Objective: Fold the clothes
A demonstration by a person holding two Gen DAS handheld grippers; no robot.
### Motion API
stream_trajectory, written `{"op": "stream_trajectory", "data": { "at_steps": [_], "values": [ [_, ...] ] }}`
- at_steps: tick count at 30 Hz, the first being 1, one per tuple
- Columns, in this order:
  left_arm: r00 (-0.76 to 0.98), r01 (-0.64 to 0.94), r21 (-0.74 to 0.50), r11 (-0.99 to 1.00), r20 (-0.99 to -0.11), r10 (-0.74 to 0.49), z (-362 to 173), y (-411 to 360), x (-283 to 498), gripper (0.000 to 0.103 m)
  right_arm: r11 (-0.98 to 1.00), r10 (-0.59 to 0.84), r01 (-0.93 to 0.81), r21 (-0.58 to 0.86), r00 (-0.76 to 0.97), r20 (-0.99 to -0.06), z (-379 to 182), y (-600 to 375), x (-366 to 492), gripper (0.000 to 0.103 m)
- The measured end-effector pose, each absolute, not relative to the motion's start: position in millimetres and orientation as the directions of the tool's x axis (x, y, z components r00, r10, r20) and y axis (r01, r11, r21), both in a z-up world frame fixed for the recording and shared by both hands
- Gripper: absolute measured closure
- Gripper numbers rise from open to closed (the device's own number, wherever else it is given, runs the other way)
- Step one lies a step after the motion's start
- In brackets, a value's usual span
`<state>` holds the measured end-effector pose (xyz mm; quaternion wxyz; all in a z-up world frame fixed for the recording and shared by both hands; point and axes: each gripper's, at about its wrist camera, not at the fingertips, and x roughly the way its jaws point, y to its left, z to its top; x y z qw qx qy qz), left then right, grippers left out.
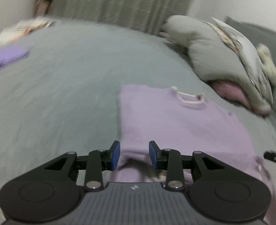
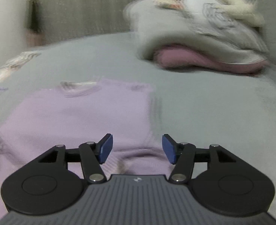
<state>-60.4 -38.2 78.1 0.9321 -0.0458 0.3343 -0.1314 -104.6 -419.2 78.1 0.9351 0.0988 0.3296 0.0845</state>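
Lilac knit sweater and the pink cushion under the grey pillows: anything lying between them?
Nothing: in the right wrist view only bare grey bedsheet separates the lilac knit sweater from the pink cushion.

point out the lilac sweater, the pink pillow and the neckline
lilac sweater (image 2: 77,116): right wrist view, middle of its body
pink pillow (image 2: 203,61): right wrist view, its front edge
neckline (image 1: 189,97): left wrist view, pale collar band

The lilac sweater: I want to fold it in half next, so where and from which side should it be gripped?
Probably grip the sweater by its near hem, one bottom corner in each claw, coming low from the near edge of the bed. It lies flat, collar at the far end, hem nearest the claws, so the hem can be lifted toward the collar.
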Motion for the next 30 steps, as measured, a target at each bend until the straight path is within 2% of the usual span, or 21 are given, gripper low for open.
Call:
{"op": "stream_trajectory", "data": {
  "at_steps": [2,5,8,9,11,14,17,20,22,25,26,30],
  "values": [
    [0.743,0.28,-0.108,0.954,-0.605,-0.286,76,-58,-62,0.067,0.953,0.292,-0.173,0.247,0.731,-0.616,73,-402,-101,0.042],
    [0.726,0.299,-0.017,0.954,-0.645,-0.239,59,-75,-61,0.066,0.972,0.233,-0.172,0.16,0.62,-0.749,43,-385,-89,0.042],
    [0.714,0.318,0.101,0.943,-0.679,-0.168,38,-87,-60,0.064,0.969,0.248,-0.166,0.184,0.627,-0.739,42,-391,-91,0.042],
    [0.714,0.315,0.105,0.943,-0.681,-0.162,39,-88,-60,0.064,0.97,0.242,-0.148,0.192,0.628,-0.739,47,-394,-92,0.042],
    [0.72,0.313,0.108,0.944,-0.675,-0.162,44,-88,-62,0.064,0.971,0.238,-0.153,0.183,0.693,-0.681,60,-395,-102,0.042],
    [0.745,0.324,0.115,0.939,-0.642,-0.179,56,-87,-70,0.054,0.962,0.267,-0.174,0.209,0.746,-0.611,72,-395,-113,0.042],
    [0.724,0.322,0.127,0.938,-0.672,-0.157,50,-86,-69,0.049,0.976,0.217,-0.13,0.174,0.632,-0.744,42,-394,-96,0.041],
    [0.703,0.31,0.102,0.945,-0.694,-0.155,46,-80,-62,0.049,0.98,0.199,-0.139,0.143,0.645,-0.738,45,-390,-99,0.041],
    [0.723,0.309,0.145,0.94,-0.678,-0.134,62,-75,-67,0.049,0.977,0.212,-0.149,0.151,0.668,-0.713,52,-395,-104,0.041],
    [0.762,0.311,0.212,0.926,-0.638,-0.11,78,-67,-82,0.037,0.979,0.196,-0.104,0.175,0.72,-0.666,63,-417,-118,0.04],
    [0.766,0.313,0.203,0.928,-0.631,-0.12,83,-62,-87,0.032,0.979,0.173,-0.057,0.194,0.732,-0.659,67,-433,-124,0.04],
    [0.739,0.325,0.071,0.943,-0.641,-0.207,94,-33,-110,0.032,0.971,0.159,-0.002,0.238,0.751,-0.64,70,-461,-141,0.04]
  ]
}}
